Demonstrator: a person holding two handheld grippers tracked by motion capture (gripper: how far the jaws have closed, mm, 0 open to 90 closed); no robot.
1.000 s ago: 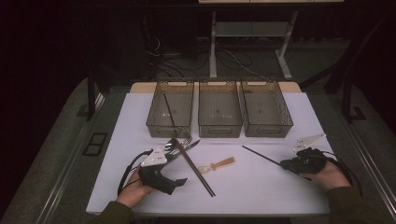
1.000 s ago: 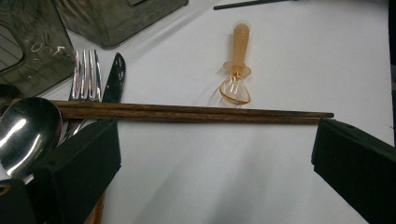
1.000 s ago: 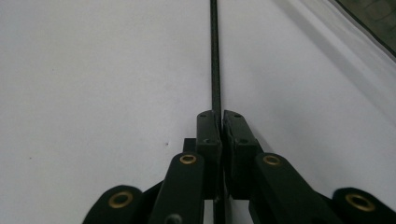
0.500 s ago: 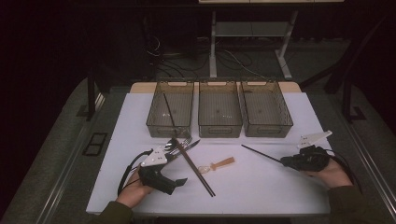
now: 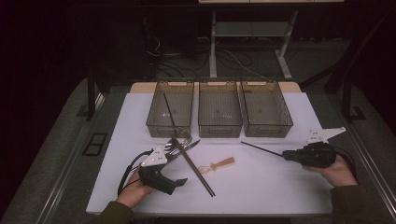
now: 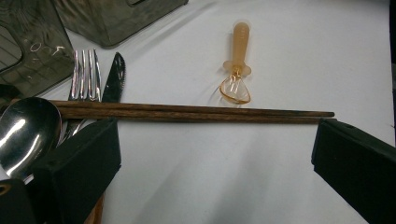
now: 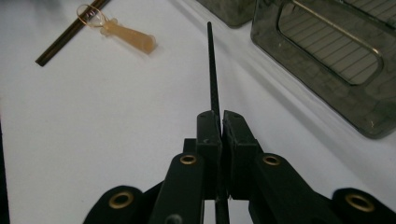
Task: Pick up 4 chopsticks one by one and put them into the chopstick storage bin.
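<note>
My right gripper [image 5: 286, 156] [image 7: 222, 122] is shut on the rear end of a thin black chopstick [image 5: 261, 149] [image 7: 212, 74], held a little above the white table with its tip pointing left. My left gripper [image 5: 180, 182] [image 6: 212, 140] stands open and low over the table, and nothing is between its jaws. Just past its jaws lies a pair of brown wooden chopsticks [image 5: 194, 168] [image 6: 187, 112]. The pair crosses a spoon [image 6: 25, 130], a fork [image 6: 84, 74] and a knife [image 6: 114, 77].
Three smoky clear bins stand in a row at the back: left [image 5: 168, 130], middle [image 5: 219, 128], right [image 5: 268, 129]. A dark chopstick [image 5: 168, 109] leans in the left bin. A small orange-handled tool [image 5: 219, 164] [image 6: 238, 46] [image 7: 126, 32] lies mid-table.
My right gripper has risen slightly with the black chopstick still in it. The left gripper has stayed where it was.
</note>
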